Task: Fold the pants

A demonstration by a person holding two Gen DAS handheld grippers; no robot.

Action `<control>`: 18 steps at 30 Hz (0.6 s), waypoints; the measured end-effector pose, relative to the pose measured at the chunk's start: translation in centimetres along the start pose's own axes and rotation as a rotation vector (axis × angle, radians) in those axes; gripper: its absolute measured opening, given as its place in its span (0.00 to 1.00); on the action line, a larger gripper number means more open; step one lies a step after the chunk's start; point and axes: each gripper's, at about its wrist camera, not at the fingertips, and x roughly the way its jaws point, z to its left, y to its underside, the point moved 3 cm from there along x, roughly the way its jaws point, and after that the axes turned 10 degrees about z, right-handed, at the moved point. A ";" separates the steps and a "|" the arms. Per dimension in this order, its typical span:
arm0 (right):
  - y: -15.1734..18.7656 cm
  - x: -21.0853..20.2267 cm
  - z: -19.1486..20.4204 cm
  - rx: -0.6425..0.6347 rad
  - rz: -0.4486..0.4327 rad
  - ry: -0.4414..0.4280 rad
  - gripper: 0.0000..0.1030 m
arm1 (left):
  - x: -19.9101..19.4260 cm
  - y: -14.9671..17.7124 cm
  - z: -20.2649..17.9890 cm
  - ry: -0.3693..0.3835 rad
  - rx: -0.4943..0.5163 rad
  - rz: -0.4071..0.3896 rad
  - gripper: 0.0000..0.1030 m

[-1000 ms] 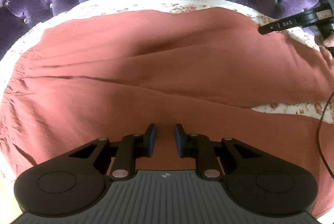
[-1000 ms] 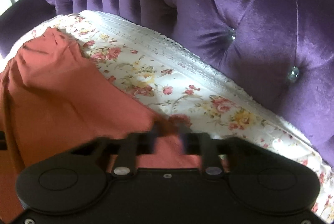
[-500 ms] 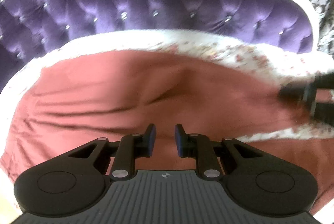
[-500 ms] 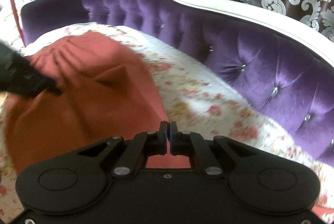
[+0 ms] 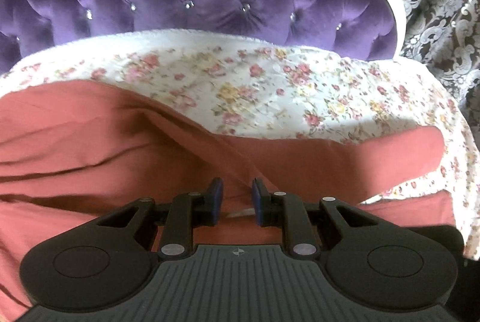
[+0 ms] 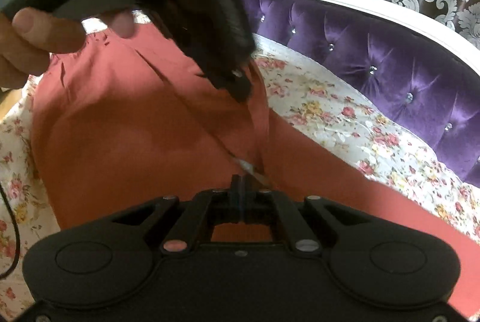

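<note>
Left wrist view shows the left gripper (image 5: 237, 195) with its jaws apart over the red pants (image 5: 99, 148), which lie spread on the flowered sheet (image 5: 270, 88) before the purple headboard (image 5: 210, 7). Right wrist view shows the right gripper (image 6: 242, 190) with jaws pressed together on a fold of the pants (image 6: 126, 118); a hand (image 6: 33, 37) holds the other gripper above.

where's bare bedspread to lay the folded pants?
Free: the floral bedspread between the purple headboard and the pants. Crowded: the near side, where the pants lie under the left gripper and the right gripper.
</note>
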 end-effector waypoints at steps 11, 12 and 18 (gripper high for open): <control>-0.9 -2.7 -4.1 0.180 -0.180 0.037 0.53 | -0.4 -0.5 2.0 -0.045 -0.055 -0.008 0.20; -1.5 -2.6 -4.3 0.186 -0.184 0.024 0.54 | -0.4 -0.6 2.5 -0.050 -0.060 -0.005 0.20; -4.2 1.4 -4.1 0.143 -0.115 -0.065 0.54 | -0.4 -0.9 3.8 -0.041 -0.079 -0.007 0.20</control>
